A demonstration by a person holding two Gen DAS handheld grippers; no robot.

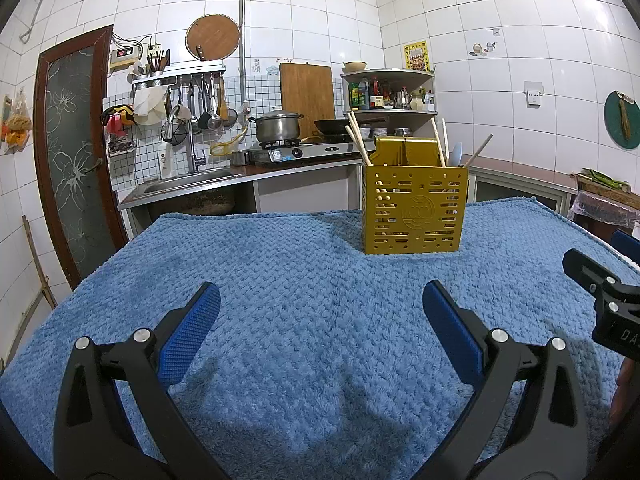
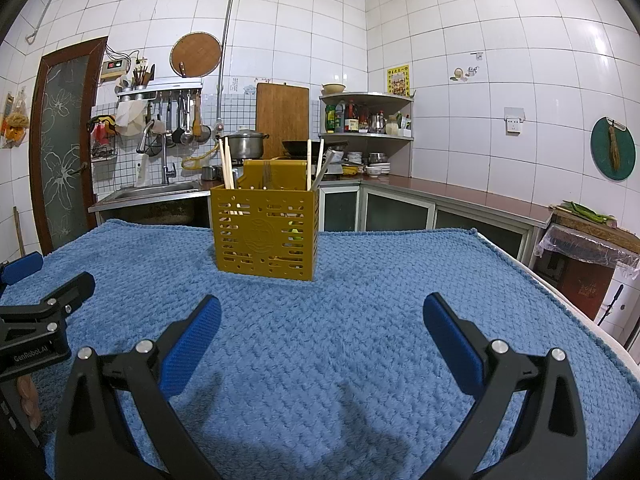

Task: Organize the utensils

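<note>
Left wrist view: my left tool (image 1: 320, 312) hangs low over the blue towel (image 1: 280, 280) that covers the surface, blue pads (image 1: 188, 336) spread wide apart, nothing between them, nothing touched. The yellow utensil caddy (image 1: 415, 210) stands upright at the far middle of the towel, well ahead and a bit right of me, with chopsticks (image 1: 358, 140) leaning out of its left side, more sticks and a pale spoon (image 1: 457, 154) at its right. No loose utensils show on the towel, so I judge sorting is done or the step is a re-sort inside the caddy. To do that well I'd go in from above, pinch one stick near its top, lift straight up so the light caddy doesn't tip or slide on the soft pile. A piece of my right tool (image 1: 608, 300) shows at the right edge, its opening not readable from here. Right wrist view: my right tool (image 2: 322, 316) also hovers over the towel (image 2: 360, 300), pads (image 2: 192, 340) wide apart, empty, touching nothing. The caddy (image 2: 266, 232) sits ahead, slightly left, chopsticks (image 2: 226, 164) up at its left corner, a darker handle (image 2: 322, 174) at its right. The left tool (image 2: 40, 312) is at the left edge, beside mine. The caddy's inner compartments are hidden by the slotted wall.
</note>
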